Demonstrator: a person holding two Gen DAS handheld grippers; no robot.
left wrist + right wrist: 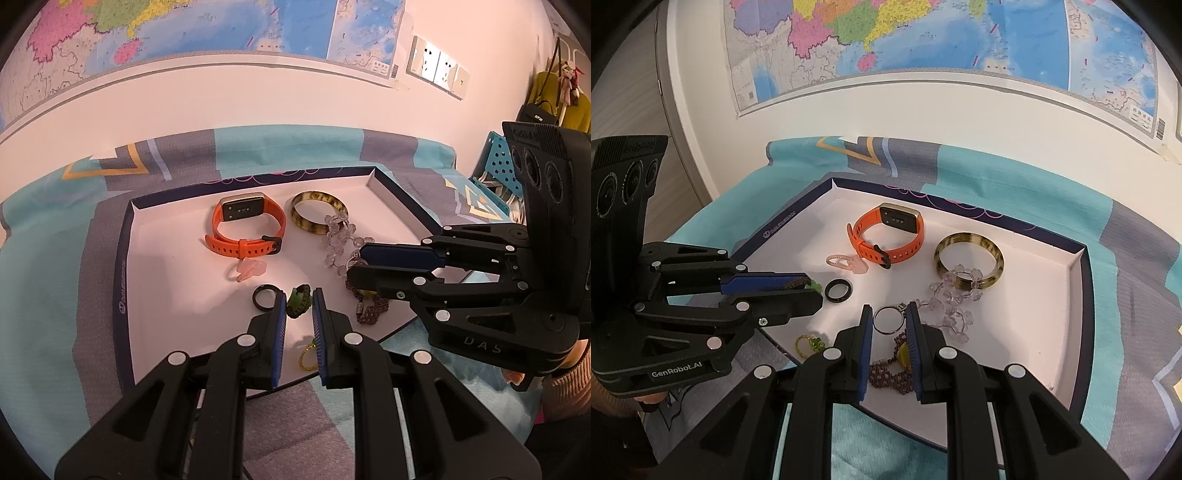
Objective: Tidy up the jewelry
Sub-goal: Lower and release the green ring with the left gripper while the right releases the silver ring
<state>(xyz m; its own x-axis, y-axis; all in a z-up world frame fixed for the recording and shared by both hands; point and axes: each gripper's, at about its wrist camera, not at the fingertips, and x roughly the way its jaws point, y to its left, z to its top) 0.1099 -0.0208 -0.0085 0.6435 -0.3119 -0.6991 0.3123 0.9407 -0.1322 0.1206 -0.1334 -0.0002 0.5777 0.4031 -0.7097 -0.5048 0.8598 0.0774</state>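
The black plastic left gripper (pixel 299 299), nearest the lens, holds its ribbed blue-padded jaws narrowly parted around a green and dark braided cord ring (pixel 299 301); whether the pads press it I cannot tell. The matching right gripper (pixel 888 314) reaches level over the tray, jaws a little apart astride a thin silver wire ring (pixel 886 320), contact unclear. Both work inside a shallow white cardboard tray with navy rim (pixel 1084 280) on a teal and grey patterned cloth (pixel 1126 258). Farther back an orange rubber smartwatch (pixel 890 236) stands on edge, beside a glossy tortoiseshell bangle (pixel 967 264) lying flat. A clear faceted bead bracelet (pixel 955 306) overlaps the bangle. A plain black ring (pixel 838 291) lies flat.
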